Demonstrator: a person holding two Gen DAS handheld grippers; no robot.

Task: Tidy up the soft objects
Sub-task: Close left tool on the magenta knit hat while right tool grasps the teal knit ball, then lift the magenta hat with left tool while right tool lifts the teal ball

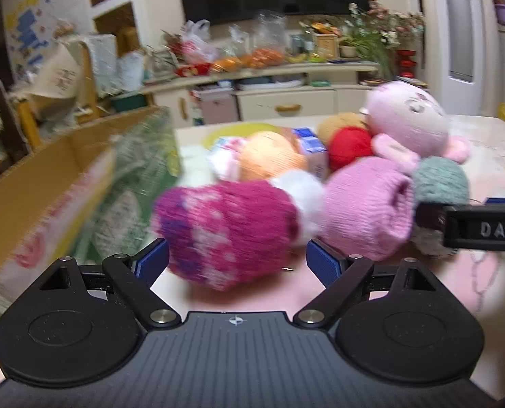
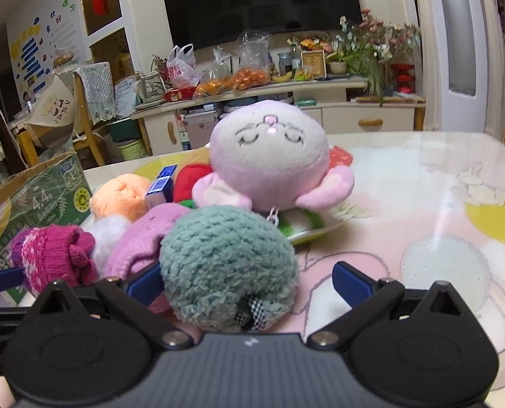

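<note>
Left gripper (image 1: 237, 265): spread wide, gripping nothing; magenta mitten (image 1: 225, 234) lies between its fingers, touching neither.
Right gripper (image 2: 247, 280): spread wide; teal ball (image 2: 228, 265) sits between its fingers, against the left one.
Plush (image 2: 269, 156): behind the teal ball, on the bench (image 2: 422, 204).
Box (image 1: 48, 183): left of the mitten.

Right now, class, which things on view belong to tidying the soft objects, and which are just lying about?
Belong to the job:
magenta glove
pink knit
teal fluffy ball
pink plush toy
orange knit
cardboard box

Just lying about:
television
bagged oranges
flowers
</note>
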